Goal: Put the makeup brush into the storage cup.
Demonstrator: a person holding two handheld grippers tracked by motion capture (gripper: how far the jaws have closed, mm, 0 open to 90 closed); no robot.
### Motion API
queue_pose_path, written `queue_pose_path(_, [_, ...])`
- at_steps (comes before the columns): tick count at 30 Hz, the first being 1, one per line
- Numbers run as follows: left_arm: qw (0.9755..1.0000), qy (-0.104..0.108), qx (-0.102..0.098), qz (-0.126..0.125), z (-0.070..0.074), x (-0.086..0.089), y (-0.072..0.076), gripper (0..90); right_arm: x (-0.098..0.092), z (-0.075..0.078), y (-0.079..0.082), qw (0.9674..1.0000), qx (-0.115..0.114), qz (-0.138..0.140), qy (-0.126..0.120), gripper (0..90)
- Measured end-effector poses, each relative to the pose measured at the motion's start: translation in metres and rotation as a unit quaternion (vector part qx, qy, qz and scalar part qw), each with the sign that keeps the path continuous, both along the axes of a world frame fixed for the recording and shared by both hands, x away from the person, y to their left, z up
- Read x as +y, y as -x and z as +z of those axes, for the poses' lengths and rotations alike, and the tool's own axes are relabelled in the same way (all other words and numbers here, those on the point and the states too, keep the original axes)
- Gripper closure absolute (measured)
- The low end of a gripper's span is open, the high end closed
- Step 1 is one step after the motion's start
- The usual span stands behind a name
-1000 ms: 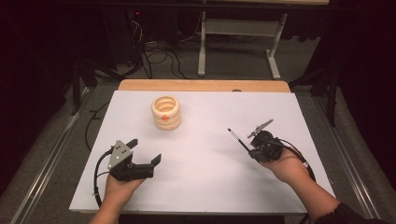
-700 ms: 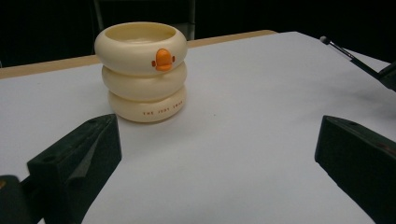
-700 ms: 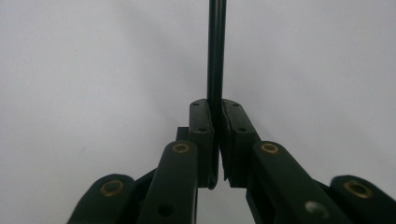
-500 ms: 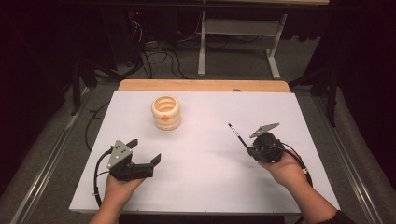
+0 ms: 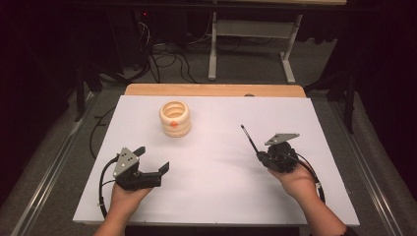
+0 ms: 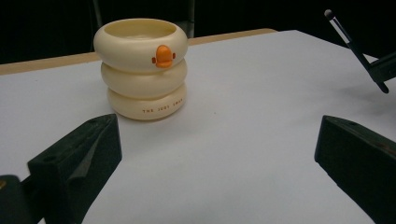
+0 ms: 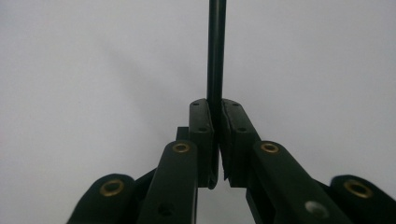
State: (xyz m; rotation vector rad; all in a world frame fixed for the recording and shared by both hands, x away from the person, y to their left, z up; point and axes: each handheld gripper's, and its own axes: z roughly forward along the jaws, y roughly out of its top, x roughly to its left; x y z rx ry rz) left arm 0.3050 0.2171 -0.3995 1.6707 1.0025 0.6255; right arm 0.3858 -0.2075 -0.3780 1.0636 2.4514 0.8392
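A cream pot (image 5: 175, 119) shaped like three stacked rings, with an orange beak on its front, stands upright at the far left of the white sheet (image 5: 216, 196). In the left gripper view the pot (image 6: 142, 70) is ahead and left of centre. My left gripper (image 5: 152, 158) rests near the front left, open, its jaws wide apart with nothing between them (image 6: 219, 158). At the right, my right gripper (image 5: 259, 156) is shut on a thin black stick (image 5: 249, 138) that points up and away to the far left. The pads clamp the stick's (image 7: 216, 46) lower end (image 7: 217, 107).
The white sheet covers a wooden table whose far edge (image 5: 211, 90) shows behind it. Beyond the table are floor cables (image 5: 167, 54) and a metal desk frame (image 5: 251, 44). Metal rails (image 5: 54, 167) run along the floor at the left.
The right hand has drawn back a little and turned, so the stick's tip now points further away. The left gripper and the pot have not moved.
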Motion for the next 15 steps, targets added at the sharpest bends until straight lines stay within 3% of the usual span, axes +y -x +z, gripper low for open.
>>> queue_pose_path(15, [0.9999, 0.007, 0.006, 0.010, -0.003, 0.005, -0.002, 1.5, -0.006, -0.014, 0.005, 0.9977, -0.039, -0.013, -0.055, 86.4])
